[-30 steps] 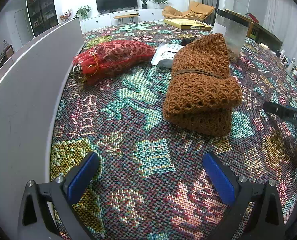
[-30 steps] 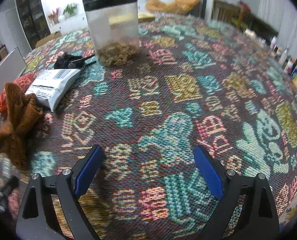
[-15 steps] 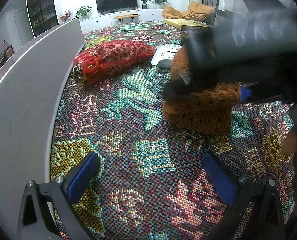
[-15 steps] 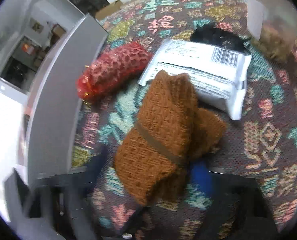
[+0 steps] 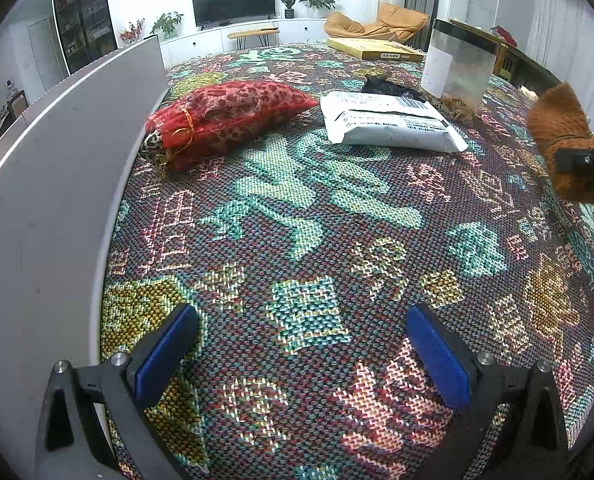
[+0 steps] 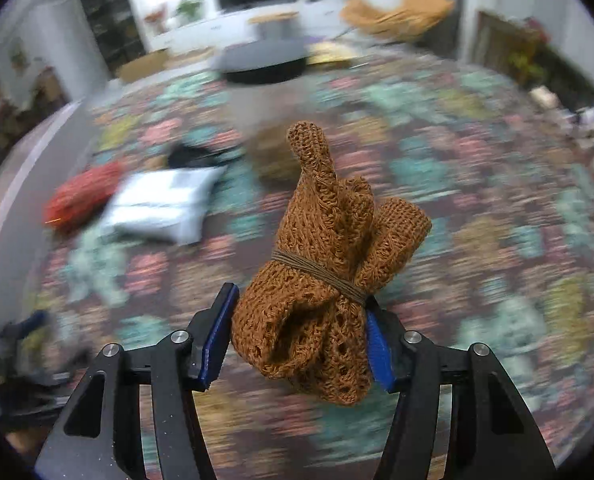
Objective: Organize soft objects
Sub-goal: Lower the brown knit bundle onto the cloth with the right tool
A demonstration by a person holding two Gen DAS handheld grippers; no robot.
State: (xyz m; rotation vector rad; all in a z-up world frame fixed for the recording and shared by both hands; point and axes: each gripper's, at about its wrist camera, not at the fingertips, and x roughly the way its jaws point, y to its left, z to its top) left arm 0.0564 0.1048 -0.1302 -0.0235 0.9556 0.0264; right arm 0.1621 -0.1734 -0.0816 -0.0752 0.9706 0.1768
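- Rust-brown knitted bundle, tied round its middle with a thin cord, hangs clear of the patterned woven tablecloth.
- Right gripper is closing, its blue pads pressing the bundle's lower end from both sides.
- Left of the bundle lies a white plastic mailer pouch, and farther left a red leopard-print drawstring bag.
- Left gripper hovers over the cloth, jaws spread wide, nothing between them.

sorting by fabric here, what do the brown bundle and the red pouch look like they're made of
Brown bundle: open-knit yarn, matte, wool or cotton unclear; visible loops and holes, tied with cord. Red pouch: sheer mesh, likely organza, slightly glossy; a leopard pattern shows through.
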